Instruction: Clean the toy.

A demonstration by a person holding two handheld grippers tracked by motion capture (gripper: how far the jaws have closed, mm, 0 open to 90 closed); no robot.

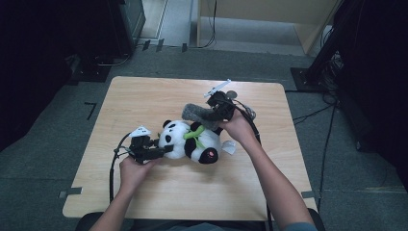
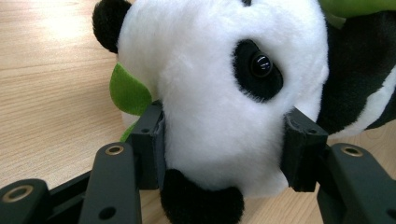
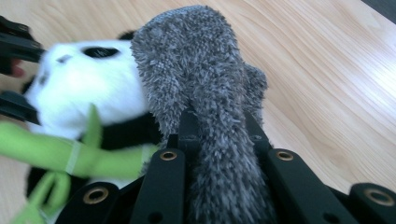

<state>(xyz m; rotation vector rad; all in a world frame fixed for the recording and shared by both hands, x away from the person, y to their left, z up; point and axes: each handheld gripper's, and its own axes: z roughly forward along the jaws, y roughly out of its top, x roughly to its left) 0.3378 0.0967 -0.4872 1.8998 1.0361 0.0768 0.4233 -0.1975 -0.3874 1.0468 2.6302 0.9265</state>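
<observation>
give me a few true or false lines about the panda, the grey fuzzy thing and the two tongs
1. The left tongs clamp the panda's head. True.
2. The right tongs are shut on a grey fuzzy cloth. True.
3. The panda stands upright on the table. False: it lies on its side.
4. The panda holds something red. False: the piece on its body is a green stalk.
5. The grey fuzzy cloth lies flat on the table, apart from both tongs. False: the right tongs hold it next to the panda.
</observation>
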